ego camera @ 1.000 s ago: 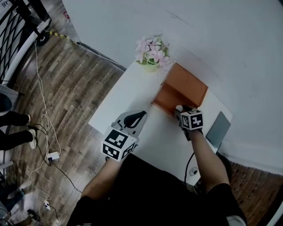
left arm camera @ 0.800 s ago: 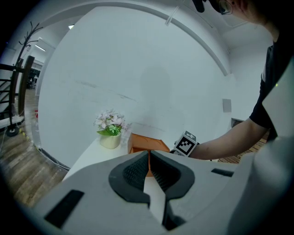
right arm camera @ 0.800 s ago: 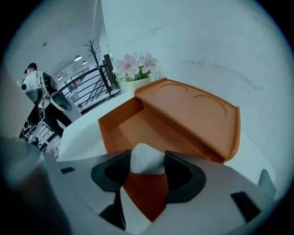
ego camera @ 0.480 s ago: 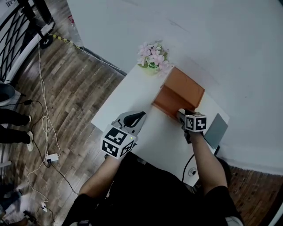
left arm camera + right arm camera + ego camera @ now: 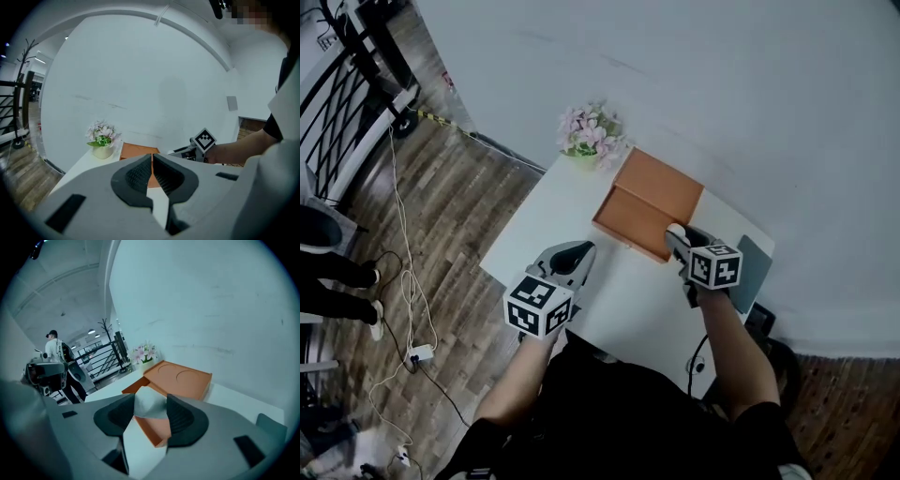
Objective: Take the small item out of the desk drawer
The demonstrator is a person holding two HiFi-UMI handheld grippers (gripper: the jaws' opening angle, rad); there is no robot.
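Gripping the small white item (image 5: 149,405) with my right gripper (image 5: 679,240) right now, pads pressing on both its sides. It's hanging just over the near right corner of the open orange drawer (image 5: 633,223), which is sitting along the desk's (image 5: 628,292) far edge. My left gripper (image 5: 579,251) is hovering over the near left edge, jaws pinched together on nothing. Flower pot (image 5: 589,133) is sitting at the far left corner. The left cube (image 5: 536,307) and right cube (image 5: 714,265) are showing black-and-white square codes.
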